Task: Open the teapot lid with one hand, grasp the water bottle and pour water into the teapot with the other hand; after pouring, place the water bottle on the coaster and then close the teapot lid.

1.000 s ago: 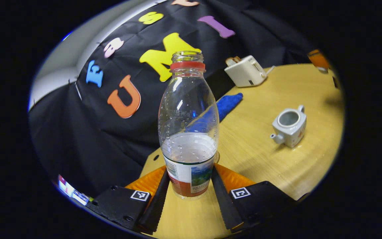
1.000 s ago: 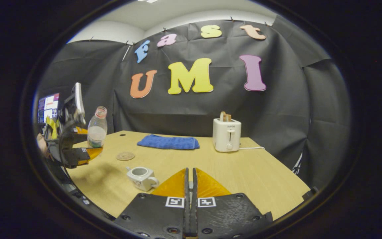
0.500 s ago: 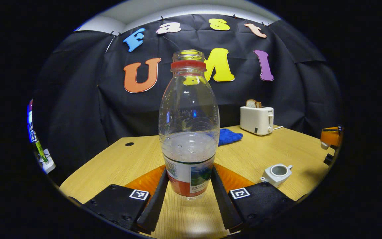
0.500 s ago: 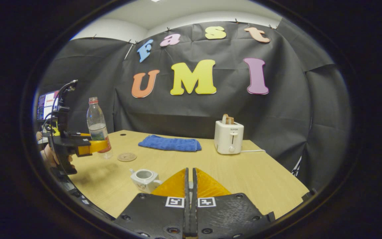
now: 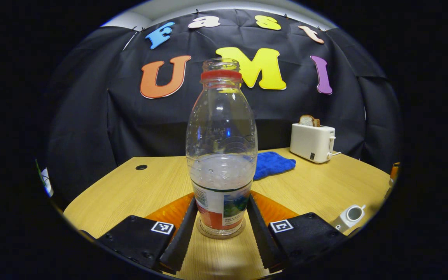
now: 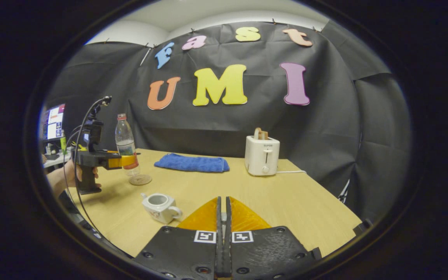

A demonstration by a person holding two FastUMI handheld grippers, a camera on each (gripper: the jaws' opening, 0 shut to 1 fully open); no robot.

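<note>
A clear water bottle [image 5: 221, 155], capless with a red neck ring and partly filled, stands upright between the fingers of my left gripper [image 5: 222, 202], which is shut on its labelled lower part. A round coaster [image 5: 204, 234] rims its base; I cannot tell whether they touch. In the right gripper view the bottle [image 6: 125, 136] and left gripper [image 6: 128, 160] are above the coaster [image 6: 140, 179]. The white teapot [image 6: 158, 206], lid off, sits front left, and low right as the teapot [image 5: 350, 216]. My right gripper [image 6: 223, 212] is shut; the lid is hidden under its fingers.
A blue cloth [image 6: 192, 163] and a white toaster [image 6: 262, 155] with bread stand at the back of the wooden table [image 6: 286, 202]. A person's hand [image 6: 62, 181] holds the left gripper at the table's left edge, with a monitor [image 6: 51, 122] behind it.
The left gripper brought the bottle from a tilt to upright and lowered it over the coaster. The teapot slid to the right edge of the left gripper view. The right gripper barely moved.
</note>
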